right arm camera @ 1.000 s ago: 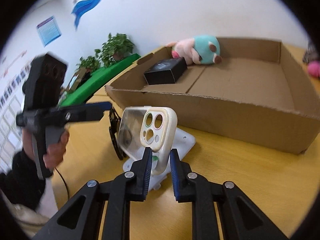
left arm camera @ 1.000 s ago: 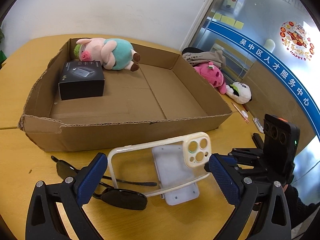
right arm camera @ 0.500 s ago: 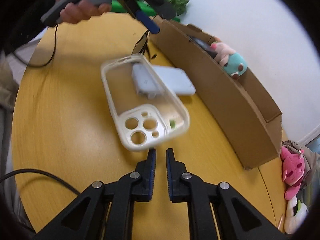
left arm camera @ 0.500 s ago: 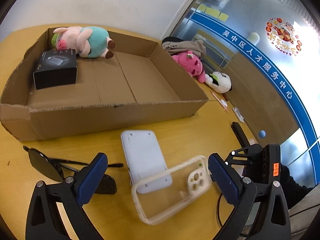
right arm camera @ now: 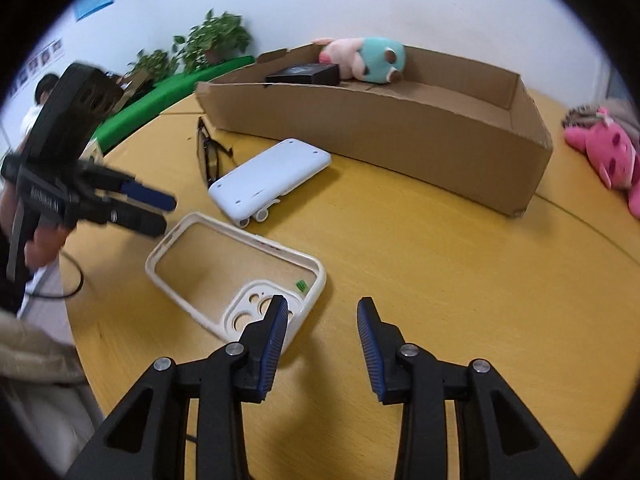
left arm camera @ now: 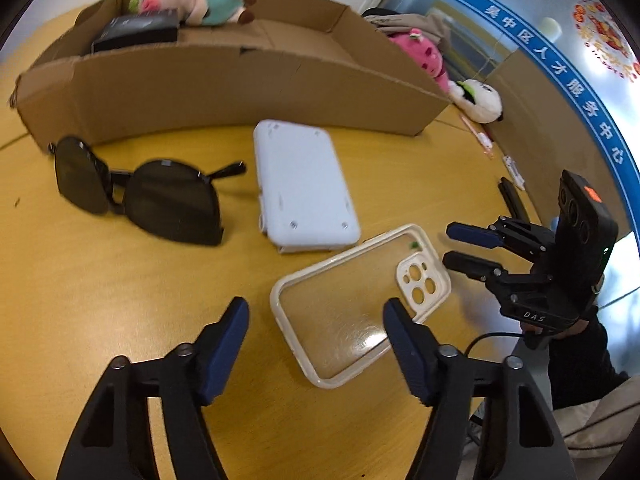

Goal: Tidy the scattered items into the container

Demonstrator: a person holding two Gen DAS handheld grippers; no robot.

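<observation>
1. Yellow-topped and round, the desk (left arm camera: 100, 280) carries the loose items in front of a cardboard container (left arm camera: 224, 88) seen across the upper part of both views.
2. A clear phone case (left arm camera: 352, 304) lies flat on the desk, low and right of centre in the left wrist view; its long axis runs from lower left to upper right, camera cut-out uppermost.
3. It lies partly between the pads of the left claw (left arm camera: 316, 312), whose jaws are closing but are not yet pressed on it.
4. The right claw (right arm camera: 322, 310) is opening and empty; in its view only the case's camera corner is reached by the left pad, so the left claw is judged better placed.
5. Beyond lie a white power bank (left arm camera: 304, 184) and sunglasses (left arm camera: 140, 192).
</observation>
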